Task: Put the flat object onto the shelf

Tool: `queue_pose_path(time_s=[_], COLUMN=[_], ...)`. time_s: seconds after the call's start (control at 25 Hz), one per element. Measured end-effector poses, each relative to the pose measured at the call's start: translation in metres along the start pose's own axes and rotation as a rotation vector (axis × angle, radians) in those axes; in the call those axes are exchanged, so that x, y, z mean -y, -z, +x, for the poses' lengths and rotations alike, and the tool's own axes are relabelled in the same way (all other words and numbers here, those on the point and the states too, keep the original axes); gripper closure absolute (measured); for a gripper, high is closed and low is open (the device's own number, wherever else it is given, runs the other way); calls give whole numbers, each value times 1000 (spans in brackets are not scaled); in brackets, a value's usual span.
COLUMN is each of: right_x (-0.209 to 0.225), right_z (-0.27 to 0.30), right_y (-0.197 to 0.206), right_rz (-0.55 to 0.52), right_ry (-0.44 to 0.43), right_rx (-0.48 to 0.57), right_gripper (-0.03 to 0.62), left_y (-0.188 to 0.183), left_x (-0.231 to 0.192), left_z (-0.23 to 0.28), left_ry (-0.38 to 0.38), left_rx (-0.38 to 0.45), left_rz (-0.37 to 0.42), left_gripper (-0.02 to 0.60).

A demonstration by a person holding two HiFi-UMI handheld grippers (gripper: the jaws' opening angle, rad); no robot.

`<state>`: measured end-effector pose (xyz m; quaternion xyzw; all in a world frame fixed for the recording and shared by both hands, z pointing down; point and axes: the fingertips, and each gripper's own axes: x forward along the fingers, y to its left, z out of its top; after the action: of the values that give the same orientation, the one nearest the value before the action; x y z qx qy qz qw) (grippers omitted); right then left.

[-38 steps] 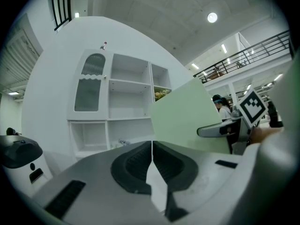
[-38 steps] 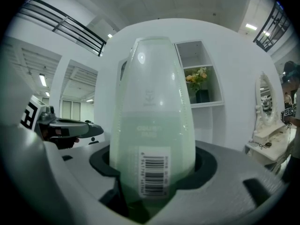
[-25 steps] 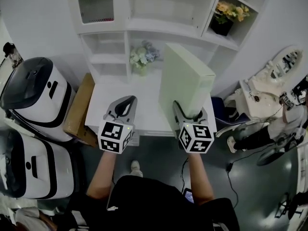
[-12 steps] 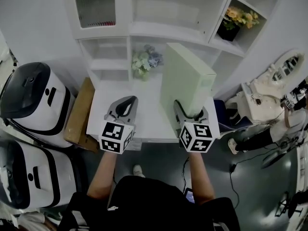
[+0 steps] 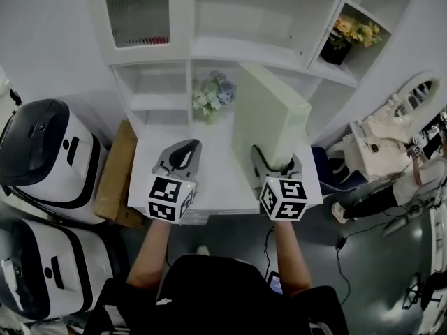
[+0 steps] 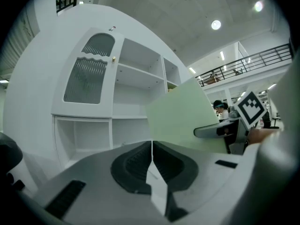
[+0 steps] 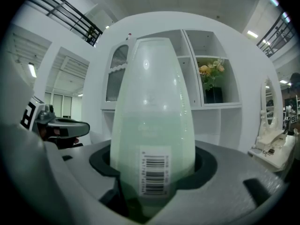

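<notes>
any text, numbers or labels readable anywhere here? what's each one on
No word or number can be read clearly.
Barcode sticker on the flat green box: bars with a line of digits alongside, too blurred to read.
Faint print above the sticker: too blurred to read.
Marker cubes: black-and-white square patterns, no letters.

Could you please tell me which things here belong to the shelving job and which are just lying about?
Job: pale green flat box, gripped by right gripper; white shelf unit.
Lying about: blue-white flower bunch; yellow flowers in black pot; brown cardboard box; black-and-white machines.
</notes>
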<state>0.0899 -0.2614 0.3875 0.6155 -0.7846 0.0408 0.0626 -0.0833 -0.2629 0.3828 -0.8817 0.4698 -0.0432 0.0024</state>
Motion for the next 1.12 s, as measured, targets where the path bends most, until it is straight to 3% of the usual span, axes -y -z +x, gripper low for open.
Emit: queue_pose_path(time_s=[0.24, 0.48, 0.72, 1.12], right_x=[-2, -3, 4, 16], right_z=[8, 12, 17, 35], right_y=[3, 9, 6, -27], right_rz=[-31, -182, -257, -401], right_ry=[18, 47, 36, 16], right_rx=[-14, -65, -93, -88], right_gripper=[298, 298, 298, 299], left_y=[8, 10, 17, -2], left_x=[-5, 1, 11, 9], left_z=[10, 14, 23, 42], left_ry=[29, 53, 69, 46], left_rx=[-11, -6, -19, 3], left_rz=[5, 3, 0, 14], left_gripper=[572, 572, 572, 572])
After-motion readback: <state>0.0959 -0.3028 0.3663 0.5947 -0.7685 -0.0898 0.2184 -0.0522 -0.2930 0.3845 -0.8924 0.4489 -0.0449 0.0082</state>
